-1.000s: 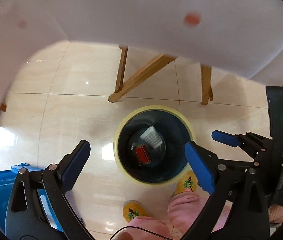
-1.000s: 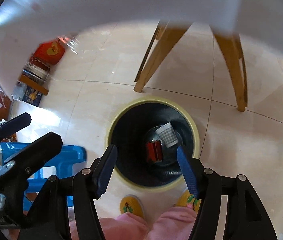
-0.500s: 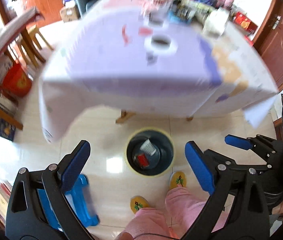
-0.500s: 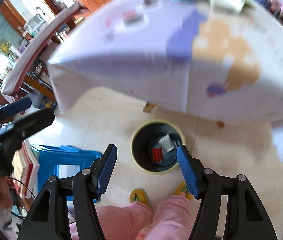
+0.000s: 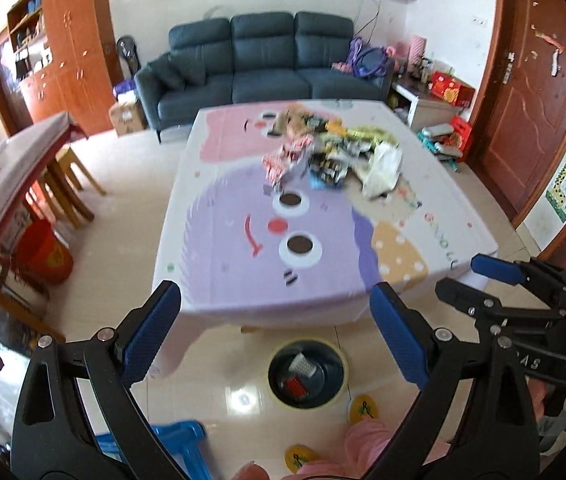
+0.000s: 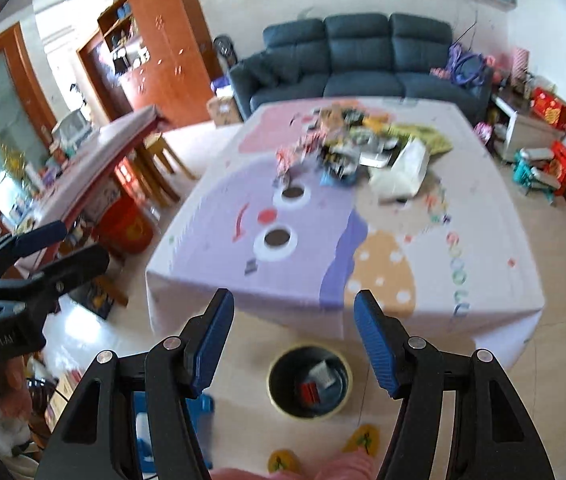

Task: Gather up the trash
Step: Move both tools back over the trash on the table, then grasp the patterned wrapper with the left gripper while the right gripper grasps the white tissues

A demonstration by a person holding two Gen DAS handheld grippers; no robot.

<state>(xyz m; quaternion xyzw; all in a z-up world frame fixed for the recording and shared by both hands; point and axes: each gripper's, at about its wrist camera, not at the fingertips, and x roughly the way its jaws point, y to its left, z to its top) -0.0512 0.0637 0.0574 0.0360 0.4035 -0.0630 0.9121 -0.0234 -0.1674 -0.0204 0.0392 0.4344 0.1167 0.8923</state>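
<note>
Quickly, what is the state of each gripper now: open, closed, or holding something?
Left gripper: open, holding nothing.
Right gripper: open, holding nothing.

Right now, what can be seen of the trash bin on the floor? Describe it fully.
The trash bin is a round, open-topped container with a pale yellow rim and a dark inside, apparently plastic. It stands upright on the glossy tiled floor just in front of the table's near edge, by the person's yellow slippers. It has no lid. At its bottom lie a red item and a white crumpled piece; the rest looks unfilled. Neither gripper touches it.
</note>
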